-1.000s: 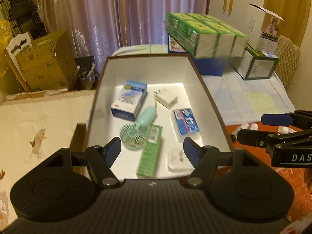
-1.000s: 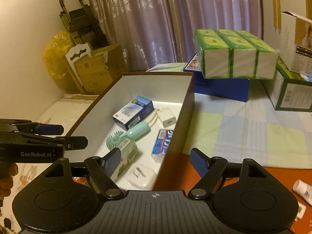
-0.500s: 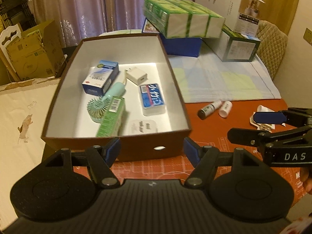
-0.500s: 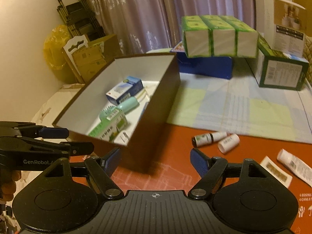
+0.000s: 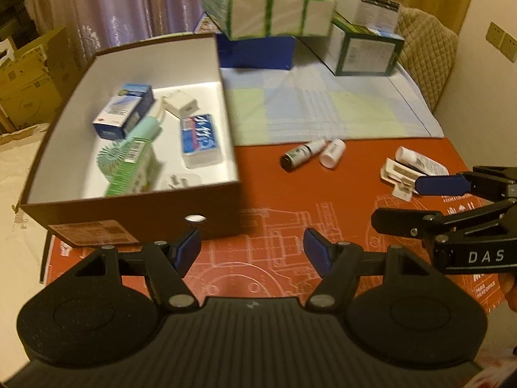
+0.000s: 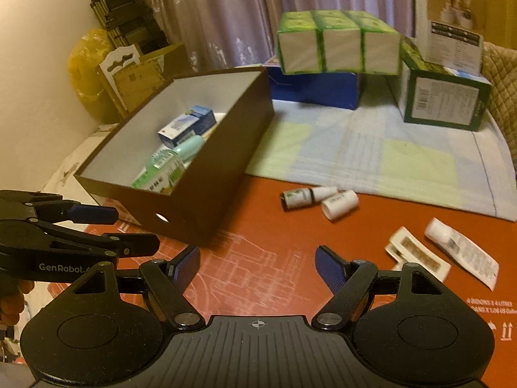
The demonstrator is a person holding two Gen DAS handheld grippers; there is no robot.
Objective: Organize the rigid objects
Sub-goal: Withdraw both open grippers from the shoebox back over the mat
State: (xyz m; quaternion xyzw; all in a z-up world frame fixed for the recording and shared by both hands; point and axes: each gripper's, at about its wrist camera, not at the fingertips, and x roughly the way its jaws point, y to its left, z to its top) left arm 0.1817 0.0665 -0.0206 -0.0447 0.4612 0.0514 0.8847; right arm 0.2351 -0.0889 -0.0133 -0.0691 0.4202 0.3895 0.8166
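Note:
A brown box with a white inside stands on the red mat; it holds a blue carton, a mint fan, a green carton, a blue-labelled case and a white charger. On the mat to its right lie a dark dropper bottle, a small white bottle, a white tube and a flat white packet. My left gripper is open and empty in front of the box. My right gripper is open and empty over bare mat.
Green-wrapped packs sit on a blue box at the back, with a green carton beside them on a checked cloth. Cardboard boxes and curtains stand behind. A quilted chair back is at the right.
Both grippers have drawn back from over the box, so its front wall and the loose items on the red mat have come into view. Both stay open.

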